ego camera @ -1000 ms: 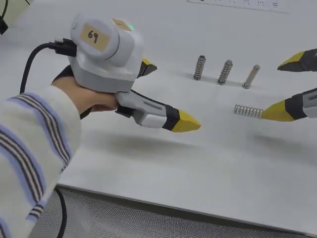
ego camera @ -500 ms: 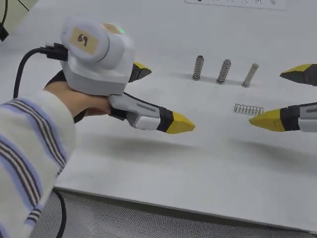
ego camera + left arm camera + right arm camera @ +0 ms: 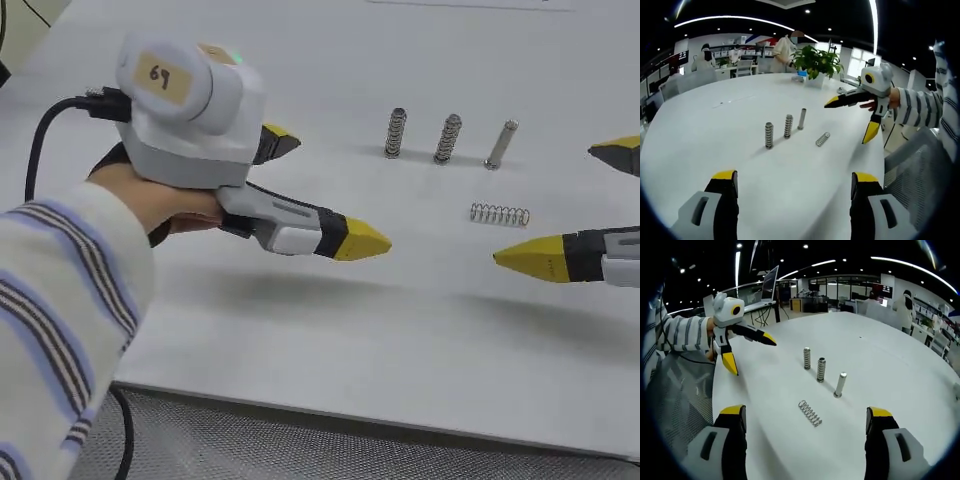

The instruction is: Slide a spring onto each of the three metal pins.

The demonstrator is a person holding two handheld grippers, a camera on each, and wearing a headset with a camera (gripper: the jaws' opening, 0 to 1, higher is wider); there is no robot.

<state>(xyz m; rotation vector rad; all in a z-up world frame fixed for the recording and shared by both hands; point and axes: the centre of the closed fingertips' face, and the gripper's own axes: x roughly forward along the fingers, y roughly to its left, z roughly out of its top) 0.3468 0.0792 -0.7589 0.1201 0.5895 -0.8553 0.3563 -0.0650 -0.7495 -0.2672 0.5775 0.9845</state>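
Observation:
Three upright metal pins stand in a row on the white table. Two carry springs [image 3: 396, 133] [image 3: 448, 139]; the third pin [image 3: 501, 145] is bare. A loose spring [image 3: 500, 214] lies flat in front of the bare pin [image 3: 840, 384]. My right gripper [image 3: 545, 204] is open, with its lower tip just below and right of the loose spring [image 3: 810, 413], not touching it. My left gripper [image 3: 343, 192] is open and empty, hovering left of the pins. From the left gripper [image 3: 795, 177] the pins and the loose spring [image 3: 823, 139] lie ahead.
The white table [image 3: 300, 340] has its front edge near me, over a grey mesh surface [image 3: 250, 445]. A black cable [image 3: 45, 140] trails from the left gripper. A potted plant [image 3: 815, 62] stands at the table's far side, and people stand beyond it.
My right gripper has drawn back from the loose spring, which its lower tip touched a second ago. The spring lies free. The left gripper drifted slightly left.

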